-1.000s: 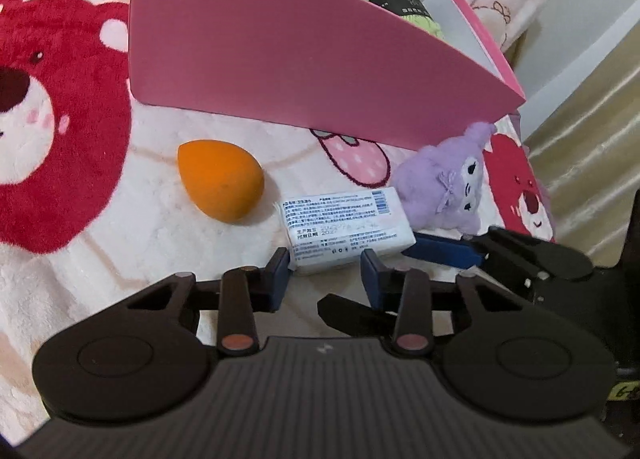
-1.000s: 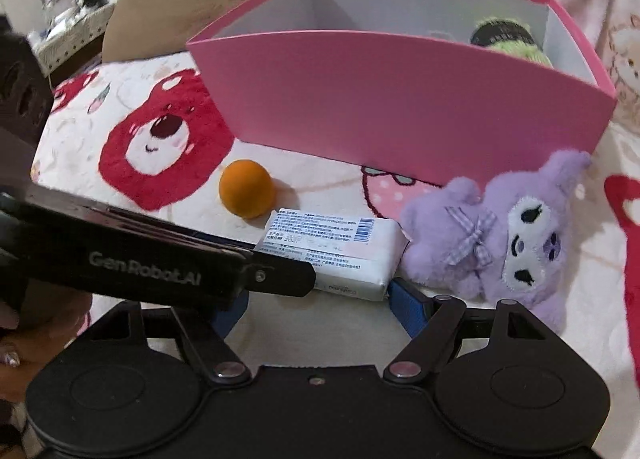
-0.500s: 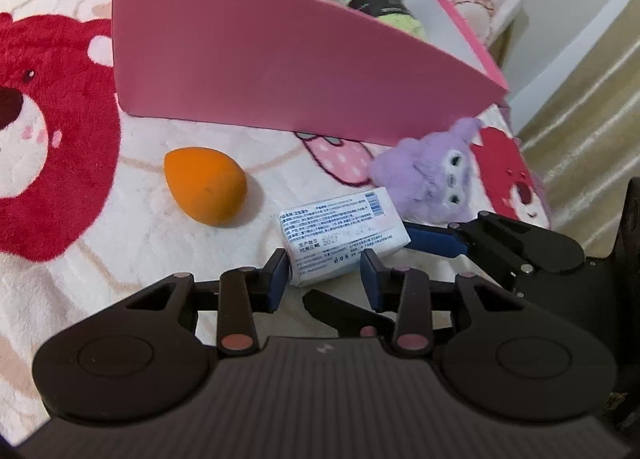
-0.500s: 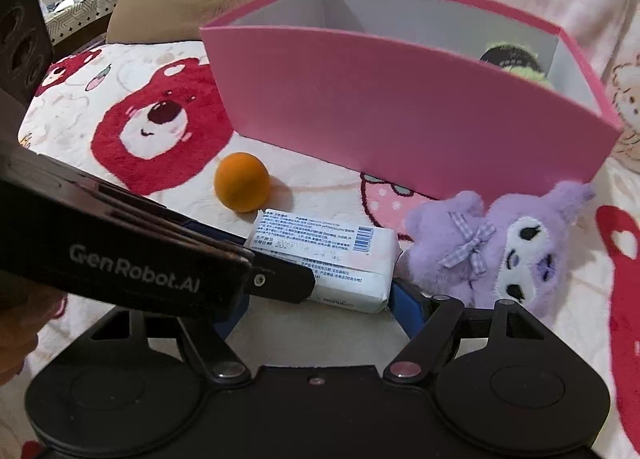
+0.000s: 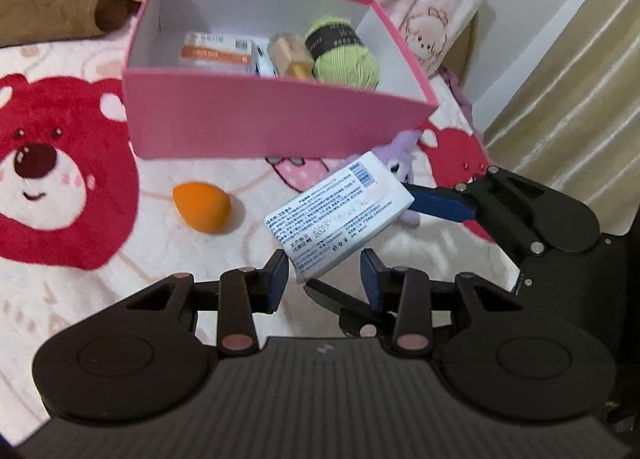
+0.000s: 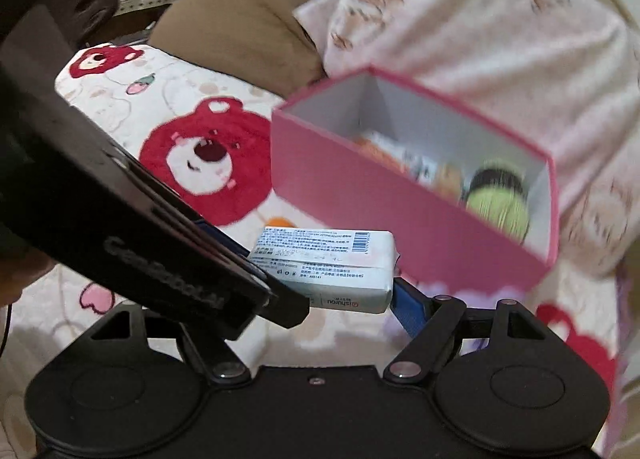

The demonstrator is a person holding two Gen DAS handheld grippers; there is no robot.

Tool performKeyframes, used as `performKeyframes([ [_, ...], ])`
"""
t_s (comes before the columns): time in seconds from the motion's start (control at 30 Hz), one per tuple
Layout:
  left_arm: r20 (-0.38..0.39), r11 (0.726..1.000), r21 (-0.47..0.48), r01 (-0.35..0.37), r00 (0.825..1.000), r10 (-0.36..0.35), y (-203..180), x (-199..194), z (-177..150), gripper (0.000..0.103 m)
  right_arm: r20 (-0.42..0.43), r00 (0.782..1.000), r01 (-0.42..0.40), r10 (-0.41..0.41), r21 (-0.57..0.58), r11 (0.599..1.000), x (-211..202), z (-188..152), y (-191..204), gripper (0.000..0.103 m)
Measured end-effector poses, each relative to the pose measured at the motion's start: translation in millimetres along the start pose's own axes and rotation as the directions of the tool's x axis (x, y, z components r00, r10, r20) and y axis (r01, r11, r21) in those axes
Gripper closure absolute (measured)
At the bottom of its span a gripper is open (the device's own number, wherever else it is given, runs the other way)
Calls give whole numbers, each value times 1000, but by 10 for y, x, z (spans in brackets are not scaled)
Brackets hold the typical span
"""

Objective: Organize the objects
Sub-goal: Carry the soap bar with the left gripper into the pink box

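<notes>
My right gripper [image 6: 324, 291] is shut on a white wrapped soap bar [image 6: 328, 267] and holds it in the air, tilted, short of the pink box [image 6: 384, 211]. In the left wrist view the bar [image 5: 340, 211] hangs above the blanket, held by the right gripper's blue fingers [image 5: 436, 201]. My left gripper [image 5: 324, 277] is open, just below and in front of the bar, apart from it. The pink box [image 5: 260, 127] holds a green yarn ball [image 5: 344, 55], a small bottle [image 5: 290, 57] and a flat pack [image 5: 218, 51].
An orange sponge egg [image 5: 202, 207] lies on the bear-print blanket [image 5: 60, 179] in front of the box. A purple plush toy [image 5: 400, 151] lies partly hidden behind the bar. A brown cushion [image 6: 240, 19] and pink bedding [image 6: 480, 19] lie behind the box.
The right gripper has lifted the soap bar off the blanket and tilted it. Both views have risen, so the inside of the box now shows.
</notes>
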State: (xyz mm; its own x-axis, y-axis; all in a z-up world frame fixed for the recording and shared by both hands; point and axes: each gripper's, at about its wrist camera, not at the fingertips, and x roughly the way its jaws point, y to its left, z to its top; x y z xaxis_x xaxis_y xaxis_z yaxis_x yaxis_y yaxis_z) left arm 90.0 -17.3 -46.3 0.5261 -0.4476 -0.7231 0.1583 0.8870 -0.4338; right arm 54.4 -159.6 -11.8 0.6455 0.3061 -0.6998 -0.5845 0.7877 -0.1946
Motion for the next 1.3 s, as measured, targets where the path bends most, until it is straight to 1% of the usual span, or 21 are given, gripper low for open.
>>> performKeyframes([
  [0.1, 18, 1000, 0, 0, 1000, 0, 0, -162, 131, 66, 22, 1000, -7, 7, -16, 1000, -78, 168, -29, 22],
  [0.17, 33, 1000, 15, -14, 999, 14, -6, -265, 244, 66, 31, 999, -27, 27, -15, 1000, -111, 303, -84, 22],
  [0.2, 37, 999, 25, -29, 999, 29, -8, -314, 307, 66, 30, 998, -46, 46, -11, 999, -125, 369, -115, 22],
  [0.3, 41, 994, 67, -83, 996, 81, 13, -412, 478, 66, 19, 989, -143, 143, -16, 990, -160, 571, -221, 22],
  [0.33, 38, 994, 68, -80, 996, 78, 39, -428, 538, 66, 14, 987, -162, 162, -22, 987, -145, 649, -258, 22],
  [0.4, 23, 994, 62, -87, 996, 86, 90, -458, 687, 66, 8, 982, -188, 188, -16, 982, -109, 761, -296, 22],
  [0.53, 17, 987, 79, -142, 990, 141, 124, -405, 999, 66, 13, 973, -231, 231, 30, 972, 33, 956, -446, 23],
  [0.57, 9, 987, 74, -145, 989, 144, 136, -362, 1076, 66, 10, 972, -236, 235, 49, 971, 89, 995, -499, 23],
  [0.6, -16, 987, 68, -145, 989, 146, 162, -294, 1169, 66, 4, 970, -243, 243, 71, 967, 157, 1028, -559, 23],
  [0.7, -115, 990, 12, -138, 984, 139, 257, -33, 1420, 66, -30, 962, -265, 271, 126, 956, 394, 1088, -717, 23],
  [0.73, -138, 990, 2, -141, 980, 140, 274, 56, 1493, 66, -39, 960, -269, 278, 151, 951, 484, 1097, -778, 23],
  [0.83, -171, 985, 11, -174, 970, 173, 289, 337, 1676, 65, -61, 956, -267, 286, 223, 938, 773, 1090, -954, 23],
  [0.93, -211, 981, 6, -192, 959, 188, 349, 606, 1818, 64, -74, 952, -265, 297, 285, 921, 1062, 1045, -1107, 23],
  [1.03, -256, 977, -13, -214, 945, 203, 433, 845, 1901, 64, -96, 935, -286, 340, 359, 888, 1325, 978, -1249, 23],
  [1.07, -267, 975, -12, -221, 941, 210, 449, 903, 1918, 64, -107, 931, -288, 350, 377, 880, 1400, 955, -1269, 23],
  [1.17, -288, 969, -23, -246, 930, 229, 516, 1060, 1943, 64, -128, 930, -274, 343, 378, 884, 1547, 938, -1267, 24],
  [1.2, -279, 966, -21, -258, 929, 242, 527, 1098, 1952, 64, -133, 931, -267, 339, 382, 885, 1588, 939, -1274, 25],
  [1.27, -258, 961, 11, -277, 928, 270, 510, 1161, 1965, 65, -140, 931, -255, 336, 408, 877, 1662, 941, -1300, 25],
  [1.3, -264, 959, 10, -284, 924, 276, 520, 1195, 1972, 66, -143, 930, -256, 340, 413, 874, 1695, 948, -1304, 25],
])
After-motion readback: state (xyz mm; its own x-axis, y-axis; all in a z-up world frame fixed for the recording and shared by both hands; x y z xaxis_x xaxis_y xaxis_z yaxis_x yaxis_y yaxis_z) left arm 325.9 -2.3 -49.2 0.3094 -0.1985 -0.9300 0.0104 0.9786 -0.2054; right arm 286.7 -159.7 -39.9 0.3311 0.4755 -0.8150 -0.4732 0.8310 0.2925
